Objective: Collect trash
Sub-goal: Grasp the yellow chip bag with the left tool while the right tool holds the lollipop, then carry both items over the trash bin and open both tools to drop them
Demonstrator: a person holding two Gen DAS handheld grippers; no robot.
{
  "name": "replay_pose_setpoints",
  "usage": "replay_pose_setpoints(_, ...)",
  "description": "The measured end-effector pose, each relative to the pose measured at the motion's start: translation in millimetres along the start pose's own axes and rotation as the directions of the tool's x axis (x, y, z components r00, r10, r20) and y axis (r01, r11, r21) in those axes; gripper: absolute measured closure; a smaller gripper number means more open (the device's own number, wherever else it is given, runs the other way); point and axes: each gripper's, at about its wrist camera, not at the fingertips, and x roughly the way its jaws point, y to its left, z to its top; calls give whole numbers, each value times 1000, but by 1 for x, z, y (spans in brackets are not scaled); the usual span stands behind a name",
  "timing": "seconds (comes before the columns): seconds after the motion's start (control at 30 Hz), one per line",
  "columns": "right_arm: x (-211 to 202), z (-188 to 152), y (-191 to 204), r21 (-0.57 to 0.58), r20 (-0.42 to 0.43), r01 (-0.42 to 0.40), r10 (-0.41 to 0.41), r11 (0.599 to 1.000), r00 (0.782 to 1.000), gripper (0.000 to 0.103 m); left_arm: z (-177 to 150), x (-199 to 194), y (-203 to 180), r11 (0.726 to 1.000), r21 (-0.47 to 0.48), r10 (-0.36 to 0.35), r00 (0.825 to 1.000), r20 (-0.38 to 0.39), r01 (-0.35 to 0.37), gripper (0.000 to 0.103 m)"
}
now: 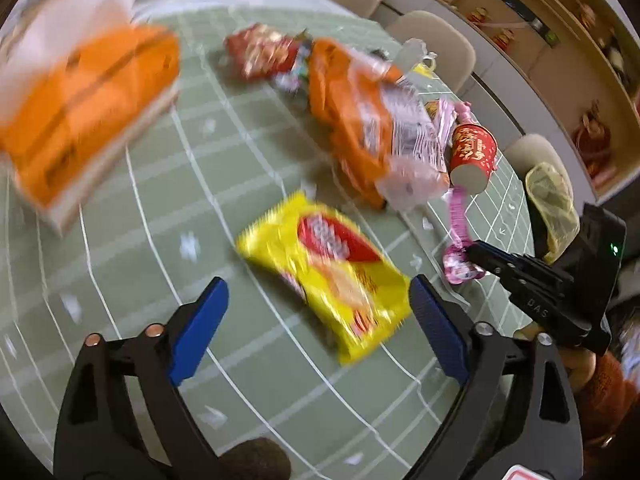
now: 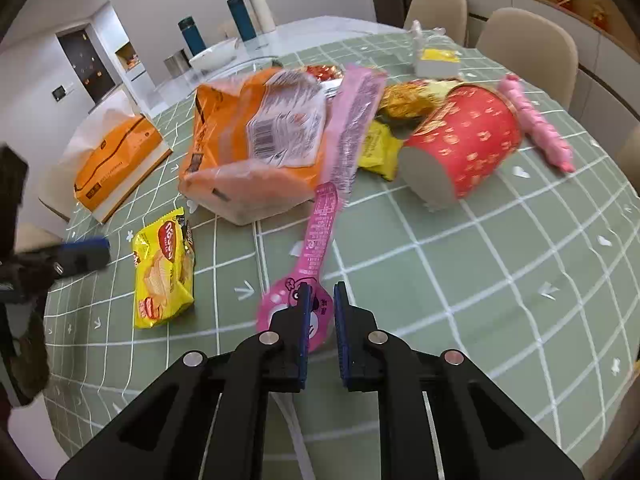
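A yellow wafer packet (image 1: 332, 272) lies flat on the green checked tablecloth (image 1: 168, 208). My left gripper (image 1: 318, 284) hovers over it, open wide, with the packet's near end between its blue fingers and no pad touching. In the right wrist view the packet (image 2: 164, 268) lies at the left, next to a left finger (image 2: 84, 254). A long pink wrapper (image 2: 320, 232) with a round cartoon end reaches toward me. My right gripper (image 2: 322, 296) is shut on that round end. The left wrist view shows the same grip (image 1: 476, 250) on the pink wrapper (image 1: 458, 216).
A pile of trash sits mid-table: an orange bread bag (image 2: 256, 136), a tipped red paper cup (image 2: 464, 140), gold and yellow wrappers (image 2: 404, 98), a pink strip (image 2: 536, 124). An orange tissue box (image 2: 116, 160) stands left. Beige chairs (image 2: 528, 44) line the far edge; flasks (image 2: 240, 16) stand behind.
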Motion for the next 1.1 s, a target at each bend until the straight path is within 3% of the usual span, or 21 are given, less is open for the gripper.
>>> replay_pose_setpoints(0.2, -22, -18, -30, 83, 3, 26, -26, 996, 1000, 92, -11, 7, -3, 992, -127, 29, 998, 55, -22, 38)
replay_pose_setpoints(0.33, -40, -24, -41, 111, 31, 45, -49, 993, 998, 92, -6, 19, -13, 987, -128, 106, 993, 59, -98, 42)
replay_pose_setpoints(0.43, -56, -25, -46, 101, 60, 66, -72, 993, 996, 92, -3, 27, -17, 983, -153, 112, 993, 40, -104, 53)
replay_pose_setpoints(0.5, -69, -25, -49, 87, 83, 81, -88, 993, 993, 92, -3, 32, -22, 983, -144, 119, 992, 33, -113, 74)
replay_pose_setpoints(0.6, -86, -24, -58, 80, 117, 93, -102, 992, 988, 92, -2, 37, -34, 987, -123, 112, 993, 28, -108, 91)
replay_pose_setpoints(0.77, -107, -23, -81, 86, 152, 99, -111, 991, 982, 92, 8, 24, -75, 995, -38, 98, 990, 102, -94, 95)
replay_pose_setpoints(0.97, -137, -15, -114, 26, 215, 135, -137, 991, 967, 92, 26, 7, -125, 998, 0, 56, 980, 192, -57, 95)
replay_pose_setpoints(1.03, -148, -12, -128, 21, 244, 140, -140, 990, 960, 92, 37, 0, -151, 998, 42, 30, 975, 220, -41, 95)
replay_pose_setpoints(1.1, -157, -9, -140, 16, 267, 156, -155, 988, 951, 92, 49, -4, -187, 988, 135, 35, 962, 271, -74, 95)
